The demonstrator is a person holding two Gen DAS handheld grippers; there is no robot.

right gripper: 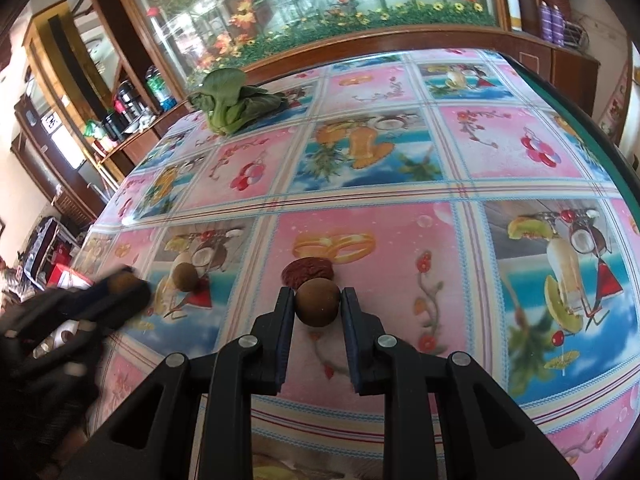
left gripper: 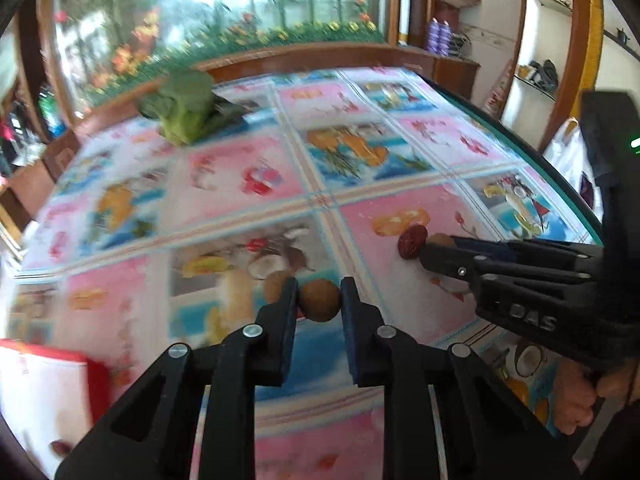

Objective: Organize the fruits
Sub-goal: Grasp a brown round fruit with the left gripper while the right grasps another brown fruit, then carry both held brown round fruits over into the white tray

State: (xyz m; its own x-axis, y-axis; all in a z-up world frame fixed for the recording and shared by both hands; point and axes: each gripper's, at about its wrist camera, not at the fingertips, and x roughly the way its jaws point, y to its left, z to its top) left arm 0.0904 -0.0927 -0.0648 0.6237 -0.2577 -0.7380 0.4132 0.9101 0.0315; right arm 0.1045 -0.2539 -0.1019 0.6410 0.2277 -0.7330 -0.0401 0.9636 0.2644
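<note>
In the left wrist view my left gripper (left gripper: 319, 294) is shut on a round brown longan (left gripper: 320, 304), held just over the tablecloth. A second longan (left gripper: 275, 285) lies on the cloth behind its left finger. In the right wrist view my right gripper (right gripper: 318, 300) is shut on another brown longan (right gripper: 318, 306). A wrinkled red date (right gripper: 307, 272) lies on the cloth just beyond it. Both grippers point down at the table, the left gripper (right gripper: 128, 292) to the left of the right gripper (left gripper: 426, 254). The red date (left gripper: 411, 242) touches the right gripper's tip.
A green leafy vegetable (right gripper: 232, 104) lies at the far left of the patterned table (right gripper: 400, 160). A red and white box (left gripper: 48, 384) sits at the near left. The table's dark right edge (left gripper: 540, 152) is close, with a white bag (left gripper: 568, 148) beyond it. A wooden glass-fronted cabinet (right gripper: 360, 36) stands behind.
</note>
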